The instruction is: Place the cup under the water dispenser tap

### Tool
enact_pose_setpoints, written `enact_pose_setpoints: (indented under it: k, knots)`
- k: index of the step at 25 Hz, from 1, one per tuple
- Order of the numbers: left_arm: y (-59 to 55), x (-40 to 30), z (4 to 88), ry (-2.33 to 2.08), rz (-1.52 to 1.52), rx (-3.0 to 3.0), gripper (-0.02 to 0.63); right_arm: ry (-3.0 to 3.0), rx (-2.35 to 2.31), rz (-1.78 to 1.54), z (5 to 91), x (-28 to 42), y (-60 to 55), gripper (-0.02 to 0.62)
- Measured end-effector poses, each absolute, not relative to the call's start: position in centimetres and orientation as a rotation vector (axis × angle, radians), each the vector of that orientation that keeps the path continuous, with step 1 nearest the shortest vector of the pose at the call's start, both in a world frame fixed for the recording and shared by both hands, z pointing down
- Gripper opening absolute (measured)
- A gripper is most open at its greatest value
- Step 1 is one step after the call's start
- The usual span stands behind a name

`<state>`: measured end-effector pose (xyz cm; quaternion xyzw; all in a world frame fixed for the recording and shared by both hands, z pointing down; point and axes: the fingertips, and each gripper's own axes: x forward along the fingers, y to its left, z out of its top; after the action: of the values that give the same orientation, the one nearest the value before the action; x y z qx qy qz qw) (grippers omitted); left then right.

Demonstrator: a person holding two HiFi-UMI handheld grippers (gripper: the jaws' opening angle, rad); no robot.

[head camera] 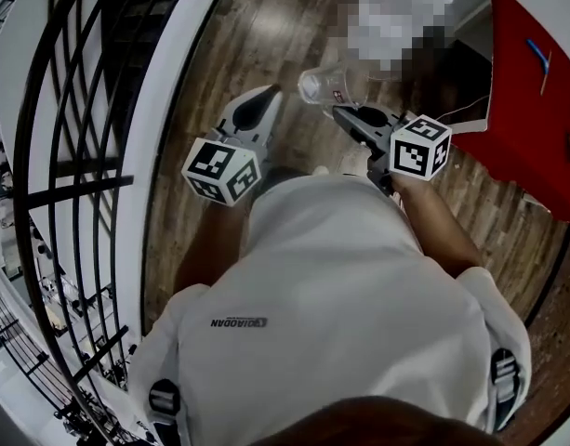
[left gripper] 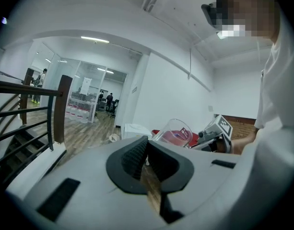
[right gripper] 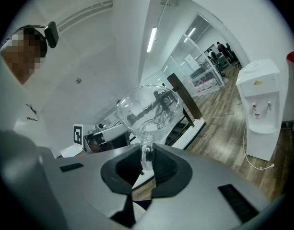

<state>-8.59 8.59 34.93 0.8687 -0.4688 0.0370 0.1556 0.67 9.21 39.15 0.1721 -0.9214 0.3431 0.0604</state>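
Observation:
A clear glass cup (right gripper: 147,107) with a handle is tipped on its side, its mouth facing away from me. My right gripper (right gripper: 147,153) is shut on the cup's handle. In the head view the cup (head camera: 324,86) hangs over the wooden floor just ahead of the right gripper (head camera: 346,112). The white water dispenser (right gripper: 261,110) stands on the floor at the right of the right gripper view, some way off. My left gripper (left gripper: 146,146) is shut with nothing in it. It is held beside the right one, a little left of the cup (left gripper: 174,132).
A black stair railing (head camera: 71,156) with a white border runs along the left. A red panel (head camera: 536,100) stands at the right. A white box (left gripper: 135,129) sits on the floor ahead. A cable (right gripper: 254,163) trails from the dispenser's foot. Glass-walled rooms lie further off.

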Motion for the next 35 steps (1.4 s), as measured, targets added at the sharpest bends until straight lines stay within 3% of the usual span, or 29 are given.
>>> enact_pose_setpoints:
  k: [17, 35]
  knots:
    - [7.5, -0.1, 35.0, -1.008, 0.206, 2.655, -0.003, -2.791, 0.951, 1.128, 40.0, 9.7, 10.3, 0.043]
    - [5.1, 2.9, 36.2, -0.84, 0.239, 2.674, -0.003, -2.73, 1.171, 1.188, 41.8, 12.9, 9.6, 0.043]
